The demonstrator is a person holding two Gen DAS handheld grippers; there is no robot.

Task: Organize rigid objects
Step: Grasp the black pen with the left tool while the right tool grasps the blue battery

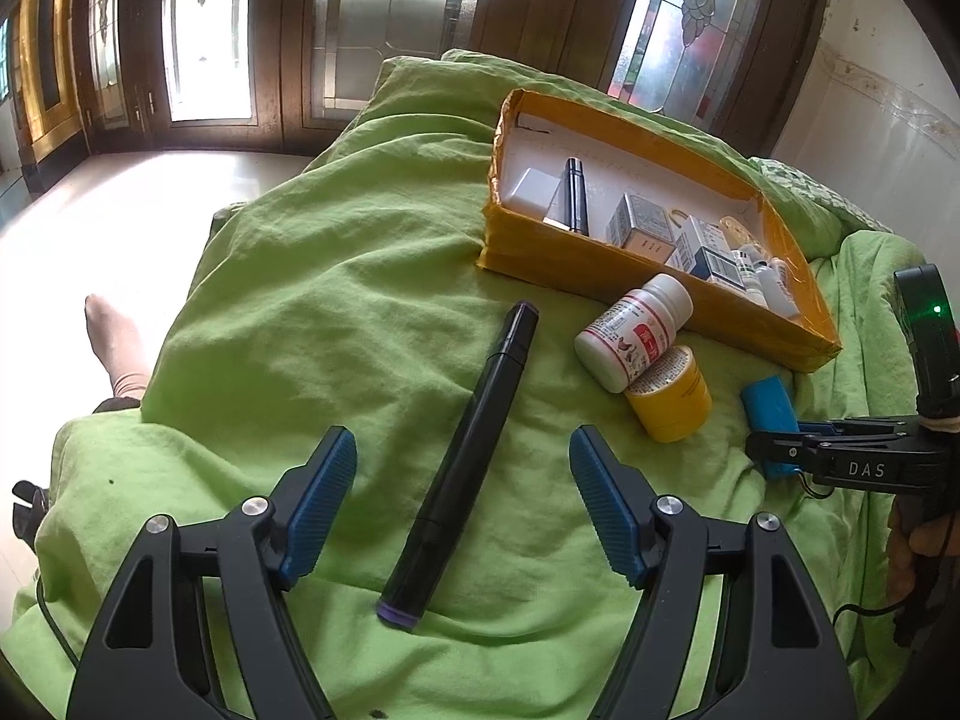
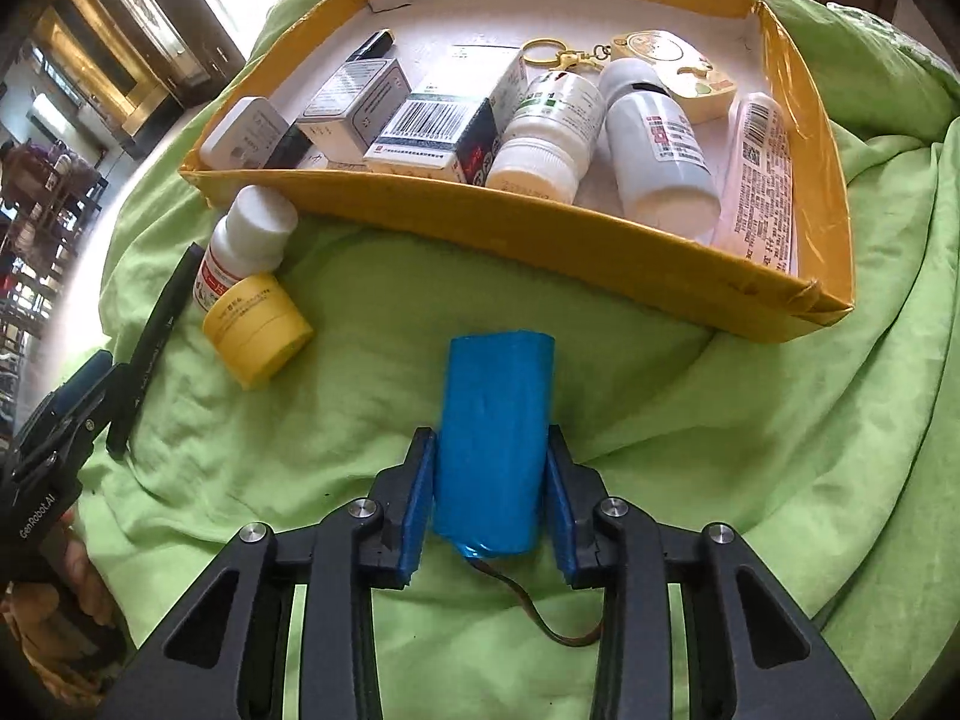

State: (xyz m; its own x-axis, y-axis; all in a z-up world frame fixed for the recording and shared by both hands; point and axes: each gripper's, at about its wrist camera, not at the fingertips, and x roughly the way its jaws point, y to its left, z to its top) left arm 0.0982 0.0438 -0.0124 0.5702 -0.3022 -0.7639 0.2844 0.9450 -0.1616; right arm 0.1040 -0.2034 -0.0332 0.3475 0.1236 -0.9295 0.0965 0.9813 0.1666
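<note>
My left gripper [image 1: 463,462] is open, its blue pads on either side of a long black marker [image 1: 465,462] that lies on the green sheet. My right gripper [image 2: 491,456] is shut on a blue wrapped battery pack [image 2: 495,420], which rests on the sheet with a brown wire trailing behind; it also shows in the left wrist view [image 1: 770,414]. A white pill bottle [image 1: 636,330] and a yellow jar [image 1: 669,393] lie beside the yellow cardboard box [image 2: 540,222], which holds several bottles, cartons and a keyring.
The green sheet [image 1: 336,312] covers a lumpy, soft surface. A wooden door with glass panels [image 1: 210,30] stands at the back. A socked foot [image 1: 114,348] shows on the floor at left. The left gripper appears at the left edge of the right wrist view [image 2: 72,408].
</note>
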